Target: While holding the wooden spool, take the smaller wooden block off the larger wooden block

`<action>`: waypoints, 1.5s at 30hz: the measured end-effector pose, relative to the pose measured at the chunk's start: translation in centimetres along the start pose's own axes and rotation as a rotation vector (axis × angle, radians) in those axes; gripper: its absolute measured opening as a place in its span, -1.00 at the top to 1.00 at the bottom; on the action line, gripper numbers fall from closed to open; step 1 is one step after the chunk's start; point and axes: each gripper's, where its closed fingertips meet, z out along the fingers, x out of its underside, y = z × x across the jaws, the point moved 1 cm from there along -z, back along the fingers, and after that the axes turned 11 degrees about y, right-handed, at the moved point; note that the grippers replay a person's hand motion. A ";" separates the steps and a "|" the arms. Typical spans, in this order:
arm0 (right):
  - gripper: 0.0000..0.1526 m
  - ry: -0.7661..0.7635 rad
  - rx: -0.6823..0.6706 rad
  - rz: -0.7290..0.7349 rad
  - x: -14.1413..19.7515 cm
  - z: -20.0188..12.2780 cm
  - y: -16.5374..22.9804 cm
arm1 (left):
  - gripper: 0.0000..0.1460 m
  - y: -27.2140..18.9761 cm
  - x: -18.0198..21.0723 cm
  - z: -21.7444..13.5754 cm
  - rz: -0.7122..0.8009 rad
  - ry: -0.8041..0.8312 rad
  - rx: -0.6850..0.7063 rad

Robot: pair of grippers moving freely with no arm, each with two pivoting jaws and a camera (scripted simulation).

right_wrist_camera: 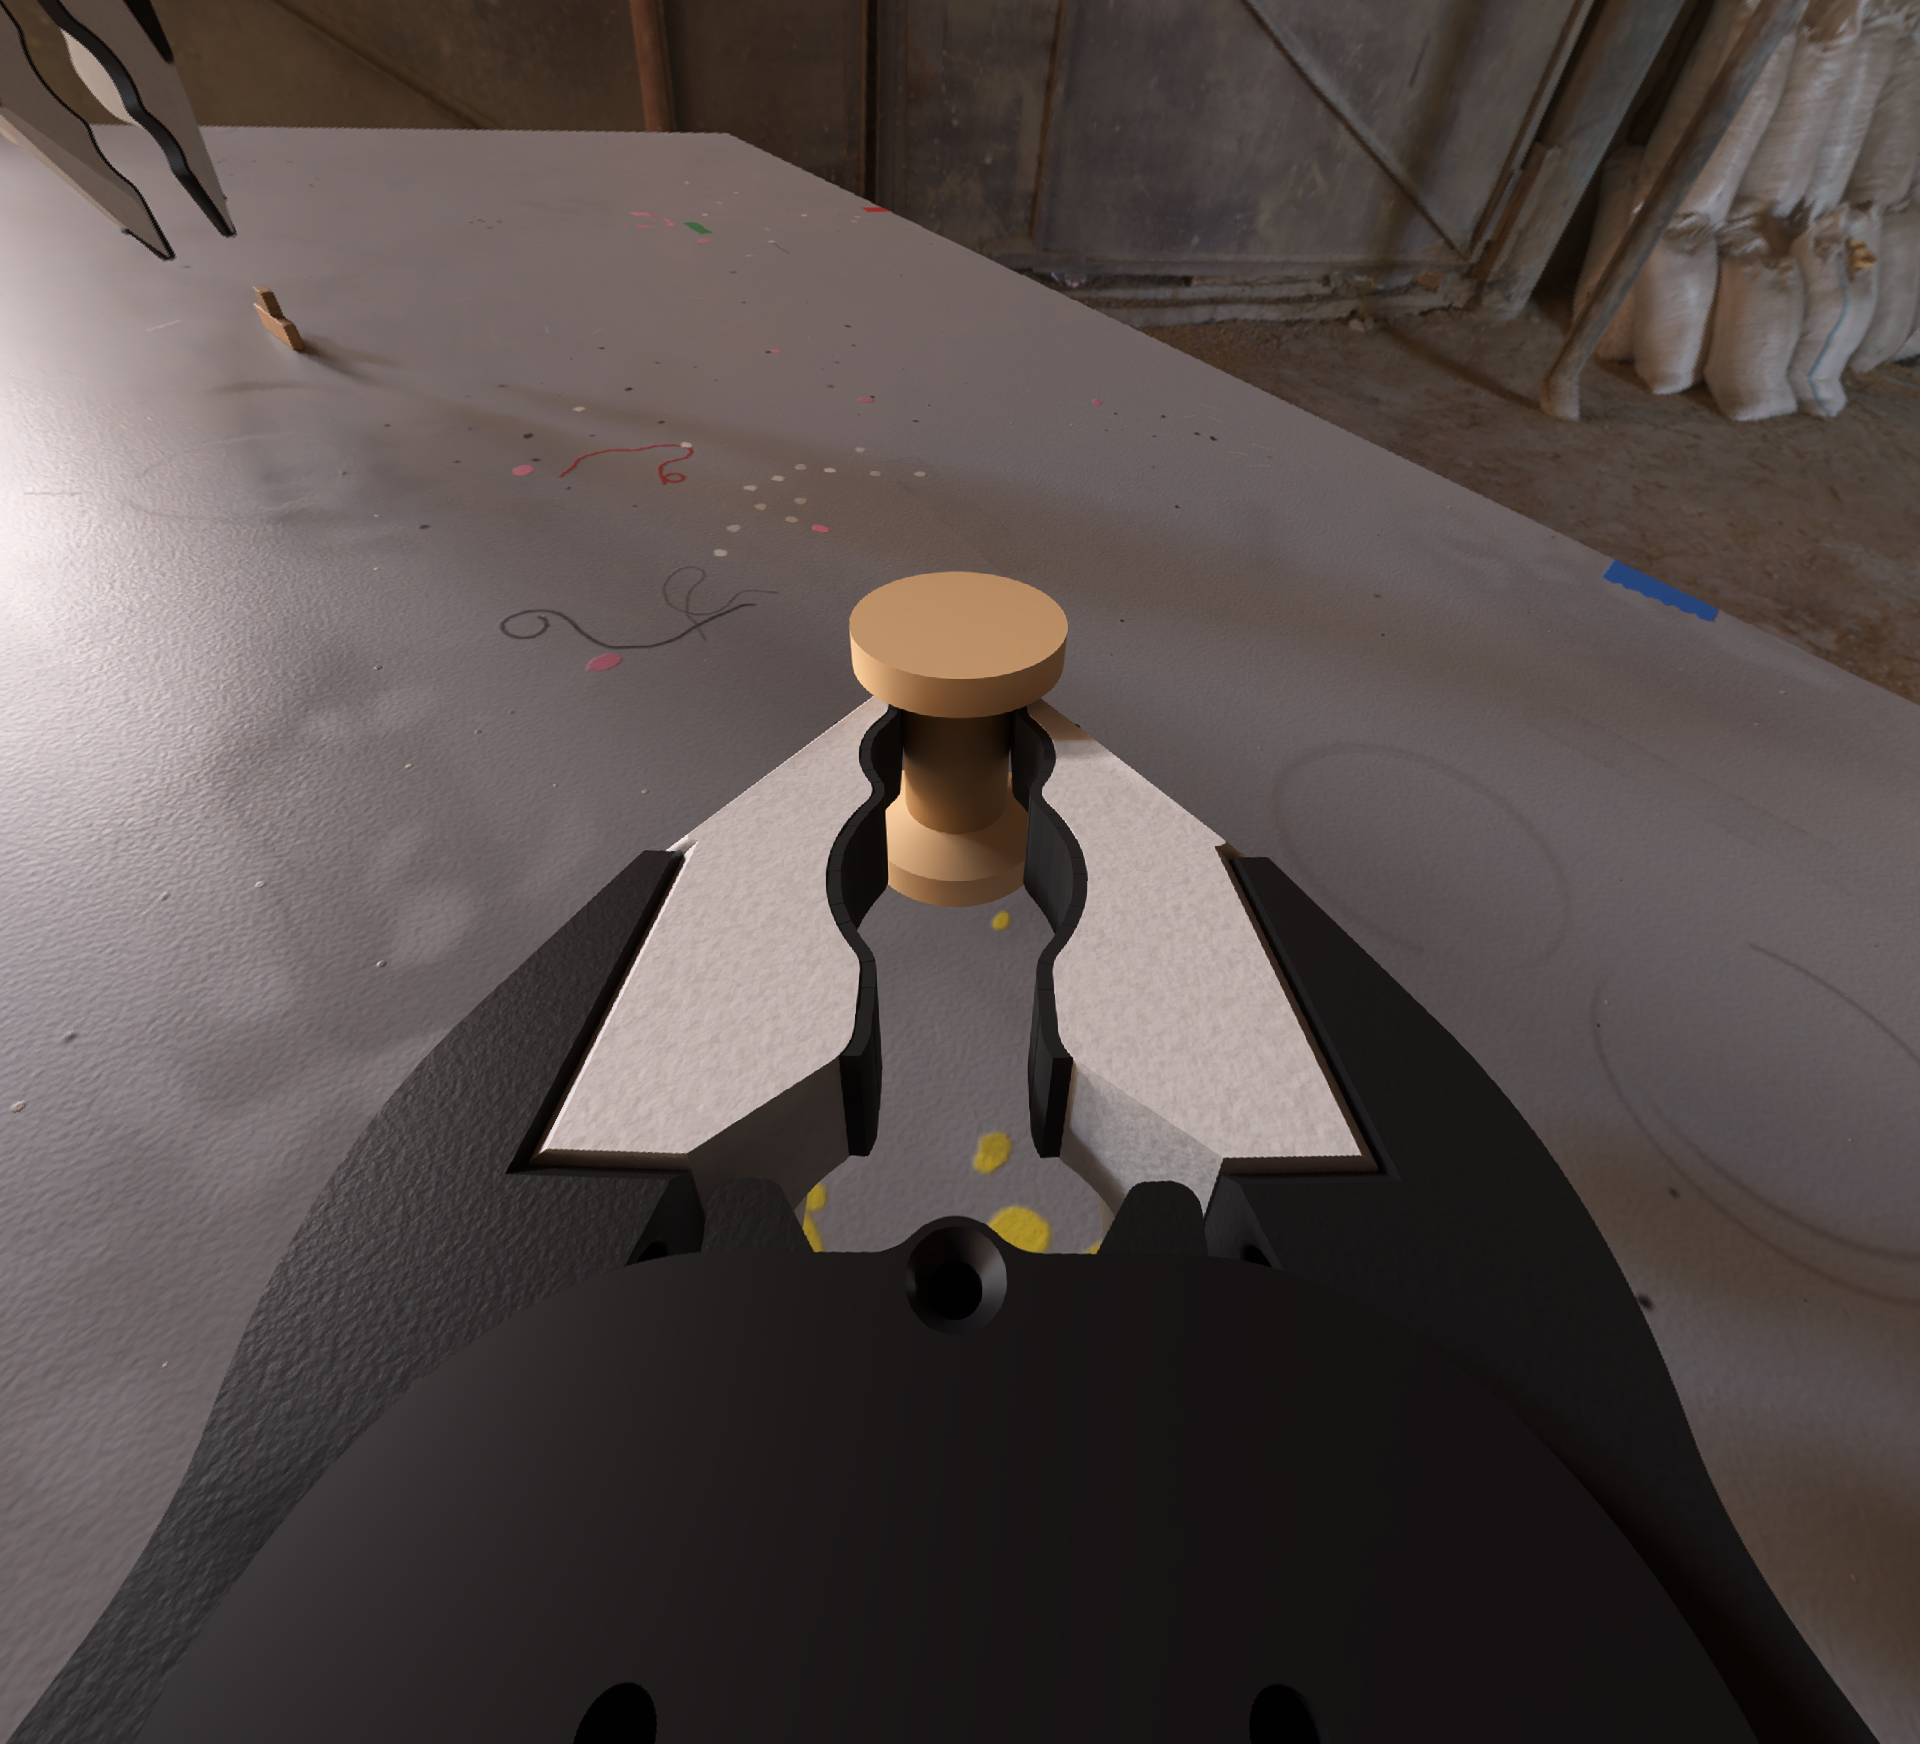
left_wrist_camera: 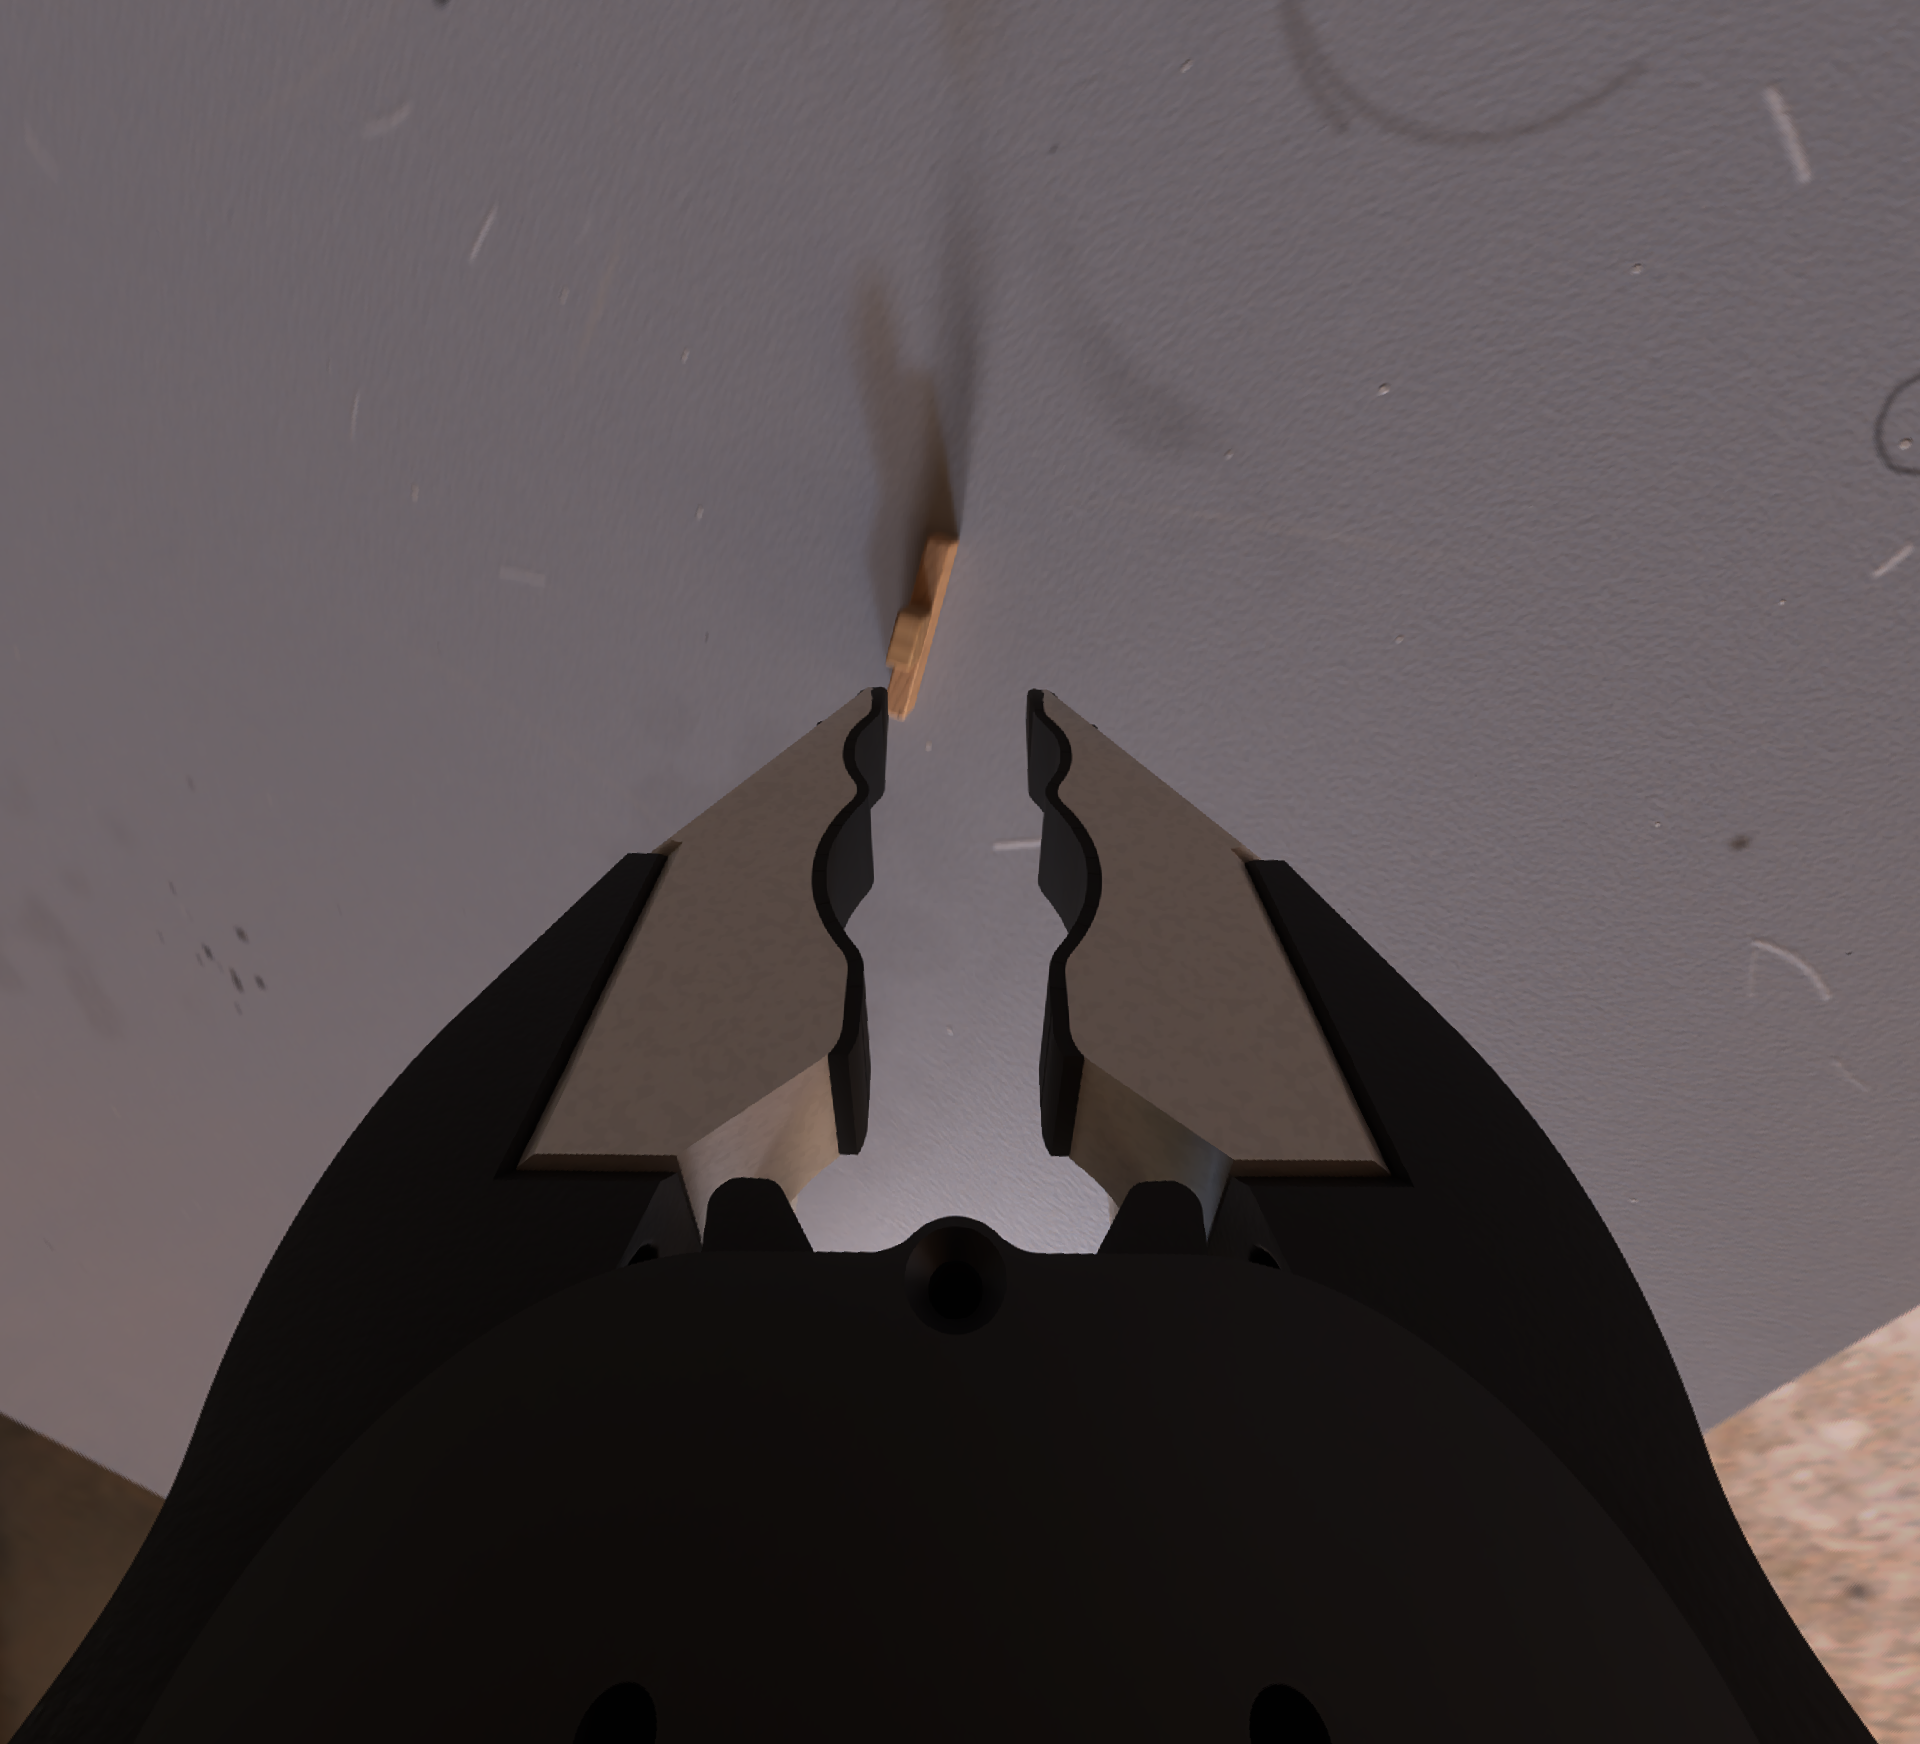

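My right gripper [right_wrist_camera: 956, 718] is shut on the stem of the wooden spool [right_wrist_camera: 958, 645], which stands upright between the fingers just above the grey table. The wooden blocks lie far off at the left of the right wrist view, the smaller block [right_wrist_camera: 266, 301] on top of the larger block [right_wrist_camera: 285, 330]. In the left wrist view the stacked blocks [left_wrist_camera: 920, 629] sit on the table just beyond my left fingertip. My left gripper [left_wrist_camera: 958, 702] is open and empty, hovering above them and pointing down. It also shows at the top left of the right wrist view [right_wrist_camera: 197, 240].
The grey table [right_wrist_camera: 1247, 489] carries paint spots, scribbles and ring marks. A strip of blue tape [right_wrist_camera: 1659, 604] sits near its right edge. Beyond the table are a dirt floor, a metal door and stacked white sacks [right_wrist_camera: 1745, 292].
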 end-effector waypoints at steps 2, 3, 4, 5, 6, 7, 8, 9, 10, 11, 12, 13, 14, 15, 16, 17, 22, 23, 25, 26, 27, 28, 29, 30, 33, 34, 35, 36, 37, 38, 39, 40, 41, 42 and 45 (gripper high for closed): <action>0.74 0.002 -0.004 0.008 0.0 0.0 -0.1 | 0.67 -0.2 -0.8 0.4 0.076 0.012 -0.011; 0.74 0.002 -0.004 0.009 0.0 0.0 -0.1 | 0.67 -0.1 -1.0 0.6 0.110 0.035 -0.027; 0.74 0.000 -0.003 0.008 0.0 0.0 -0.1 | 0.66 0.1 -1.1 0.9 0.137 0.058 -0.042; 0.74 -0.001 -0.001 0.007 0.0 0.0 -0.1 | 0.66 0.3 -1.0 1.2 0.156 0.082 -0.048; 0.74 -0.003 0.001 0.004 0.0 0.0 -0.1 | 0.66 0.5 -0.9 1.5 0.175 0.110 -0.051; 0.74 -0.003 0.002 0.002 0.0 0.0 0.0 | 0.66 0.8 -0.7 1.8 0.195 0.139 -0.055; 0.74 -0.003 0.002 0.000 0.0 0.0 0.0 | 0.66 0.9 -0.5 2.0 0.216 0.162 -0.053; 0.74 -0.002 0.001 -0.001 0.0 0.0 0.0 | 0.67 0.9 -0.5 2.3 0.235 0.179 -0.040; 0.74 0.000 0.000 -0.002 0.0 0.0 0.0 | 0.70 0.9 -0.5 2.5 0.251 0.183 -0.027; 0.74 0.001 -0.002 -0.002 0.0 0.0 0.0 | 0.75 1.0 -0.5 2.8 0.261 0.191 -0.018; 0.74 0.002 -0.003 -0.002 0.0 0.0 0.0 | 0.79 1.0 -0.5 3.0 0.268 0.206 -0.006; 0.74 0.002 -0.005 -0.001 0.0 0.0 0.0 | 0.84 1.0 -0.5 3.1 0.272 0.214 0.008; 0.74 0.002 -0.006 0.000 0.0 0.0 0.0 | 0.87 1.1 -0.5 3.2 0.272 0.217 0.014; 0.74 0.002 -0.007 0.001 0.0 0.0 0.0 | 0.90 1.2 -0.3 3.2 0.272 0.226 0.018; 0.74 0.000 -0.008 0.002 0.0 0.0 0.0 | 0.93 1.3 -0.1 3.2 0.268 0.241 0.014; 0.74 -0.002 -0.008 0.003 0.0 0.0 0.0 | 0.93 1.5 0.1 3.1 0.256 0.251 0.004; 0.74 -0.005 -0.015 0.008 -0.1 0.0 0.0 | 0.93 2.3 0.0 -0.9 0.116 0.134 -0.038; 0.74 -0.004 -0.017 0.009 0.0 0.0 0.0 | 0.93 2.5 -0.1 -2.3 0.085 0.101 -0.058; 0.74 -0.003 -0.020 0.009 0.0 0.0 0.0 | 0.93 2.9 -0.4 -5.7 0.023 0.031 -0.102; 0.74 -0.003 -0.022 0.009 0.0 0.0 0.0 | 0.93 3.1 -0.7 -7.5 -0.001 -0.010 -0.132; 0.74 -0.003 -0.022 0.009 0.0 0.0 0.0 | 0.93 3.2 -1.2 -9.4 -0.024 -0.056 -0.163; 0.74 -0.004 -0.023 0.009 -0.1 0.0 0.0 | 0.93 3.3 -1.8 -11.4 -0.043 -0.109 -0.194; 0.74 -0.006 -0.023 0.009 -0.1 -0.1 0.0 | 0.93 3.5 -2.6 -13.4 -0.060 -0.166 -0.230; 0.74 -0.007 -0.023 0.010 -0.1 -0.1 0.0 | 0.93 3.6 -3.6 -15.5 -0.076 -0.236 -0.266; 0.74 -0.015 -0.021 0.017 -0.1 -0.2 -0.1 | 0.93 3.5 -8.3 -21.8 -0.094 -0.553 -0.346; 0.74 -0.019 -0.019 0.022 -0.1 -0.2 -0.1 | 0.93 3.1 -10.2 -23.7 -0.087 -0.683 -0.352; 0.74 -0.024 -0.017 0.028 -0.2 -0.3 -0.2 | 0.93 2.8 -12.1 -25.3 -0.082 -0.804 -0.349; 0.74 -0.032 -0.014 0.036 -0.2 -0.4 -0.3 | 0.93 2.5 -13.9 -26.6 -0.074 -0.915 -0.339; 0.74 -0.042 -0.012 0.044 -0.3 -0.5 -0.5 | 0.93 2.1 -15.9 -27.7 -0.063 -1.019 -0.322; 0.74 -0.053 -0.011 0.053 -0.4 -0.6 -0.6 | 0.93 1.7 -17.7 -28.4 -0.052 -1.118 -0.296; 0.74 -0.064 -0.011 0.061 -0.4 -0.8 -0.7 | 0.93 1.2 -19.6 -28.9 -0.036 -1.214 -0.252; 0.74 -0.071 -0.009 0.065 -0.4 -0.9 -0.8 | 0.93 0.6 -21.4 -29.2 -0.013 -1.311 -0.192; 0.74 -0.073 -0.004 0.065 -0.4 -0.9 -0.9 | 0.93 0.2 -23.1 -29.1 0.007 -1.398 -0.131; 0.74 -0.073 0.002 0.061 -0.4 -1.0 -1.0 | 0.93 -0.2 -24.7 -28.8 0.019 -1.476 -0.072; 0.74 -0.077 0.017 0.048 -0.3 -1.3 -1.3 | 0.93 -1.6 -28.4 -26.9 0.042 -1.695 0.117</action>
